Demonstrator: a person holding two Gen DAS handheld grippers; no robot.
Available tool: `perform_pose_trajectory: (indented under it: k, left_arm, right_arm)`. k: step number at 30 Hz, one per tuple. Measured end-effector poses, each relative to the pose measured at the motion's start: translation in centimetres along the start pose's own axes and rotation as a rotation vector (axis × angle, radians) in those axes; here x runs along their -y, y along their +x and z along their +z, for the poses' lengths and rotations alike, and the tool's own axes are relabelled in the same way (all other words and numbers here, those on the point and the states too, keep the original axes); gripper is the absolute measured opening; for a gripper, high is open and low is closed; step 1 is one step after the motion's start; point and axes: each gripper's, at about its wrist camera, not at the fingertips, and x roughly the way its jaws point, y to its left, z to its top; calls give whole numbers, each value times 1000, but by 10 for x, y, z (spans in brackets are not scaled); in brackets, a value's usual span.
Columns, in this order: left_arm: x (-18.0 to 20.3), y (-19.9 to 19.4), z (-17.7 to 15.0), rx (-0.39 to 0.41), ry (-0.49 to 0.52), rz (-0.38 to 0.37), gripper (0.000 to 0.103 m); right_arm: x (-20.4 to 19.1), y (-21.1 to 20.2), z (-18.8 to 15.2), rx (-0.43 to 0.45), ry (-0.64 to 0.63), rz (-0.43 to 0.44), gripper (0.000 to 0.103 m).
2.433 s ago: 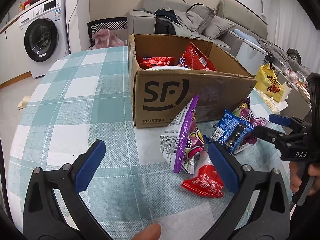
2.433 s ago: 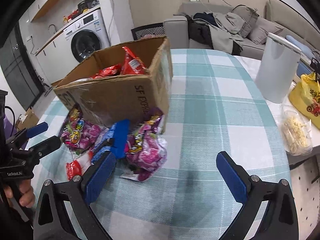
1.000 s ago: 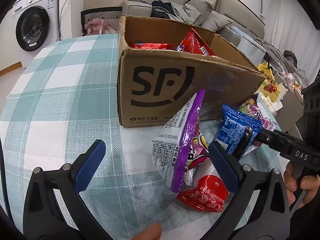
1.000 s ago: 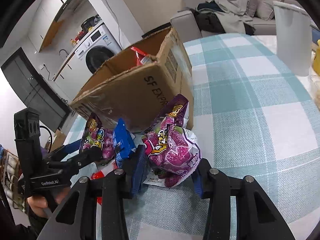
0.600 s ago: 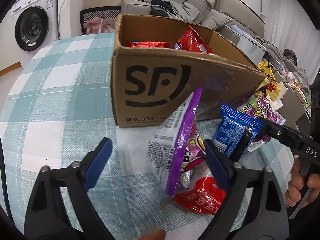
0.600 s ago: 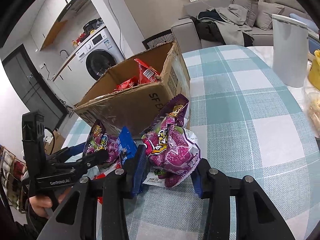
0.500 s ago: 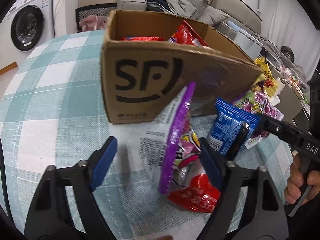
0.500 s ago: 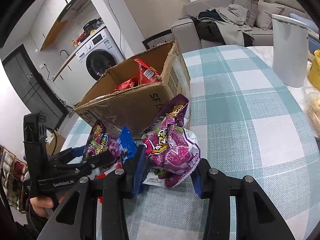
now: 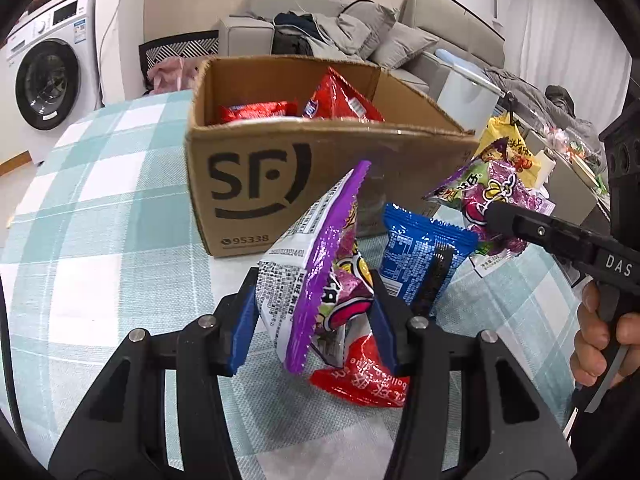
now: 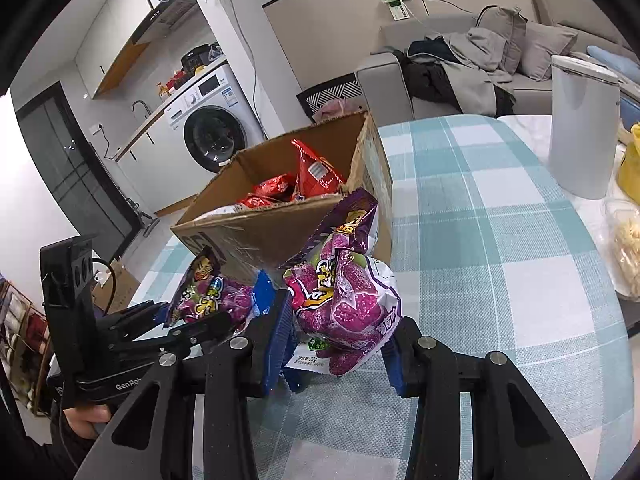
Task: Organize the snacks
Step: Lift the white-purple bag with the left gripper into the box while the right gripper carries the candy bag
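Left gripper (image 9: pixel 314 316) is clamped on a purple snack bag (image 9: pixel 320 264); right gripper (image 10: pixel 340 332) is clamped on a second purple bag (image 10: pixel 344 300). Both bags are held beside the cardboard box (image 9: pixel 320 176) on the desk (image 9: pixel 100 220).

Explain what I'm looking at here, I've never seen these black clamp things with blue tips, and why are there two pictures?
There is no robot here. A person holds a hand-held gripper in each hand, and each carries a wide-angle camera looking along its two fingers, hence two pictures.

In the left camera's picture, the left hand-held gripper is closed on a purple snack bag. In the right camera's picture, the right hand-held gripper is closed on another purple snack bag.

On the checked tablecloth stands a cardboard box with red packets inside. In front of it lie a blue packet and a red packet. The job is tidying snacks.
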Motion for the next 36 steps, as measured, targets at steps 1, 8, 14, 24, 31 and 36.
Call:
perform_pose_trajectory:
  k: [1, 8, 14, 24, 31, 36]
  left_arm:
    - [0, -3, 1, 7, -2, 1, 47]
    - [0, -27, 8, 42, 1, 15, 47]
    - [5, -55, 11, 86, 15, 22, 47]
    - [4, -91, 23, 151, 11, 55, 47]
    - [-1, -105, 40, 179, -22, 63, 47]
    - [-3, -114, 49, 200, -20, 75, 47]
  right_arm:
    - [-1, -2, 1, 5, -1, 1, 42]
    - [-4, -18, 4, 44, 0, 1, 42]
    - [-8, -31, 7, 73, 6, 31, 42]
    - [-26, -42, 12, 111, -22, 54, 42]
    - [-36, -44, 26, 128, -49, 56, 42]
    - [-43, -48, 37, 149, -67, 55, 42]
